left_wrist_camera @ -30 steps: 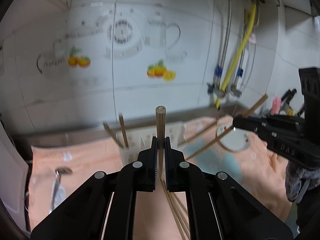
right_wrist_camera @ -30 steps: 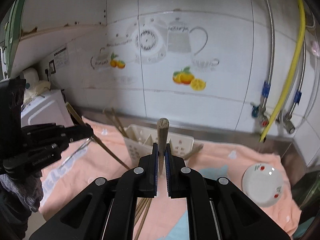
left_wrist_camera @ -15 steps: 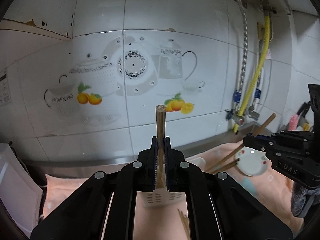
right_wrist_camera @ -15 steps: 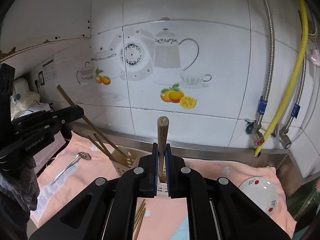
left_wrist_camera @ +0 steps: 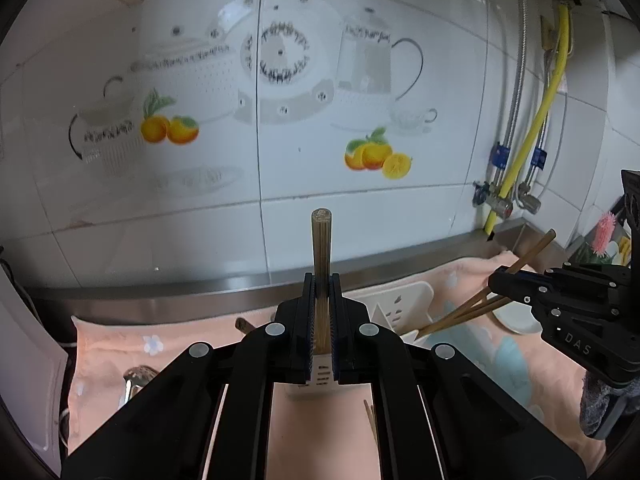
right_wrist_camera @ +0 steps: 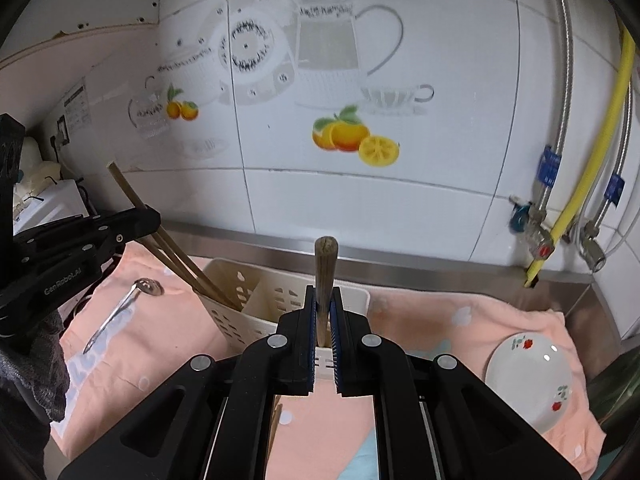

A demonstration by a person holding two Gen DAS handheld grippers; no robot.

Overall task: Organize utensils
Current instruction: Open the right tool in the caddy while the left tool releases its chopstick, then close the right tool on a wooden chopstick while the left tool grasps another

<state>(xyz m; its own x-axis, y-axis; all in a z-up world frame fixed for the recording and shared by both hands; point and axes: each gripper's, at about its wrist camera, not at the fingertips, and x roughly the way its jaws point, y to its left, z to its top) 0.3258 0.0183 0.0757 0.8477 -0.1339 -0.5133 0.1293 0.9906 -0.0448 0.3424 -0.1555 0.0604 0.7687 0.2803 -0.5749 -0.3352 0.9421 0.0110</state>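
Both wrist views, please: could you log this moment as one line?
left gripper: shut on chopsticks | right gripper: shut on chopsticks | both over caddy | spoon on towel

Two markings can be read, both printed in pale letters on the black bodies of the grippers. In the left wrist view, at the right edge of the frame, the right gripper (left_wrist_camera: 498, 282) carries the letters "DAS" on its lower side plate, slanted downward to the right. In the right wrist view, at the left edge of the frame, the left gripper (right_wrist_camera: 154, 220) bears "GenRobot.AI" along its arm, running upward to the right. A small white label (right_wrist_camera: 76, 106) on the wall in the upper left of that view has rows of print, too small and blurred to read.
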